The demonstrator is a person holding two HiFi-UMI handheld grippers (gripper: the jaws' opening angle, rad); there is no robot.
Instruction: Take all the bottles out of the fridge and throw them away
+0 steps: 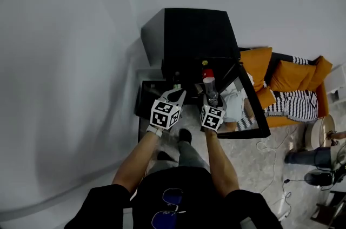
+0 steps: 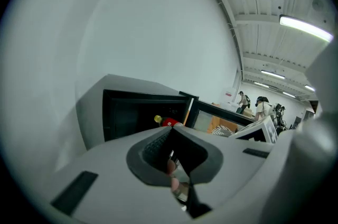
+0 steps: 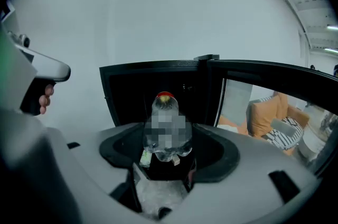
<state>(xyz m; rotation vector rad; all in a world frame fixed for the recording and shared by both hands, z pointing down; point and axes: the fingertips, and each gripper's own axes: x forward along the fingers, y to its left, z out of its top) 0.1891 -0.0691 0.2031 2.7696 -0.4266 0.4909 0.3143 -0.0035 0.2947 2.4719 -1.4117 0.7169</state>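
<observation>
While the right tool [image 1: 211, 101] holds a red-capped bottle [image 1: 208, 81] before the open fridge [image 1: 189, 33], head view shows both forearms stretched forward, left tool [image 1: 175, 96] alongside. Left gripper view: jaws together, nothing between. Right gripper view: jaws clamped on the bottle's base, bottle upright. Step looks like removal; next needs a bin, none visible.

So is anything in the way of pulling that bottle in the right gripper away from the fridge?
Nothing visible. The right gripper is shut on the bottle, the fridge door hangs open to the right, and the shut left gripper sits apart on the left. No bin shows, so the rest of the route can't be judged.
</observation>
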